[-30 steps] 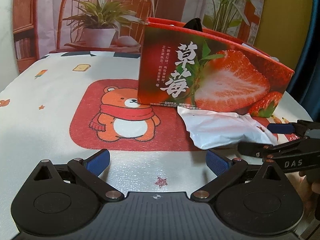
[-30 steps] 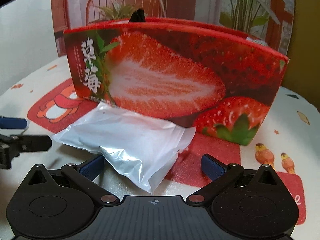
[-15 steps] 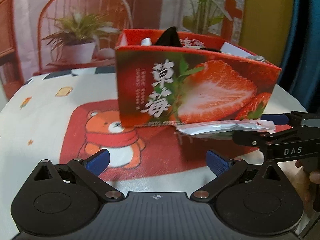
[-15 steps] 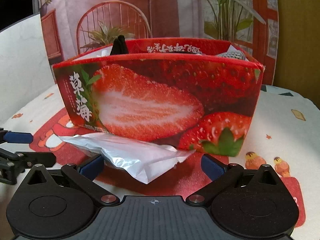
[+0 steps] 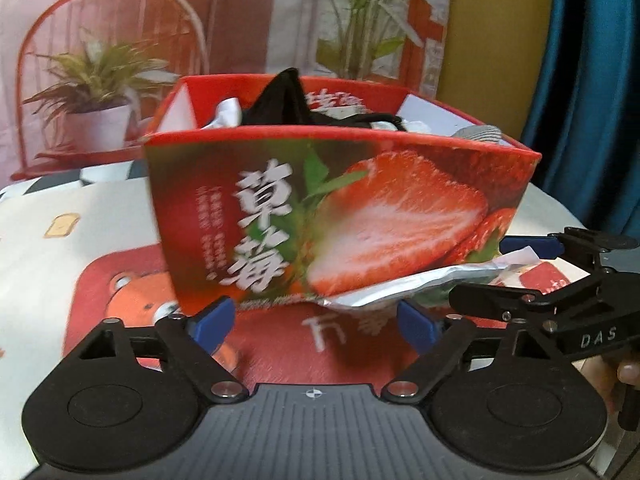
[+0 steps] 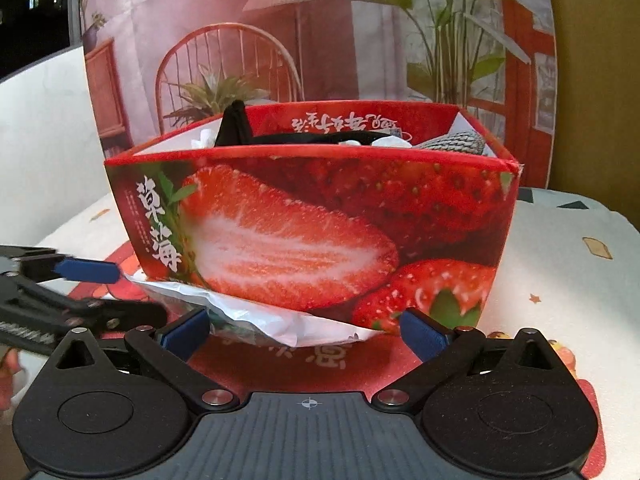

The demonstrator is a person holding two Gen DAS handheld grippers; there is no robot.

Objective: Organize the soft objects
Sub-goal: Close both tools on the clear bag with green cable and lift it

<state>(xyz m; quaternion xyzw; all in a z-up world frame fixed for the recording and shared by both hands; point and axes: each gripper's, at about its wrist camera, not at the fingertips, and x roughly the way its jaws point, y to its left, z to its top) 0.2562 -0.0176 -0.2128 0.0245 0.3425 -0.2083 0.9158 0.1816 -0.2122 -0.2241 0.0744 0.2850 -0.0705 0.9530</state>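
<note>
A red strawberry-printed box [image 5: 340,216] [image 6: 312,232] stands on the table with a black cloth [image 5: 284,100], white items and a grey knitted piece [image 6: 456,142] inside. A crinkled silver-white pouch [image 5: 400,290] [image 6: 276,320] lies against the foot of its front wall. My left gripper [image 5: 314,322] faces the box's left half; its jaws are closing with only tablecloth between them, the pouch's edge just above the right pad. My right gripper [image 6: 304,336] stands open with the pouch lying between its fingers, untouched. Each gripper shows from the side in the other's view [image 5: 516,272] [image 6: 108,290].
The table wears a white cloth [image 5: 48,264] with a red bear panel [image 5: 132,296] and small printed figures [image 6: 596,246]. A backdrop picture of a chair and plants [image 6: 224,80] hangs behind the box. A blue curtain [image 5: 592,80] is at the far right. A hand's fingers [image 5: 624,372] hold the right gripper.
Both views have swung so the box's open top and contents now show. The left gripper has shifted right toward the pouch and its jaws stand a little narrower. The pouch lies where it was.
</note>
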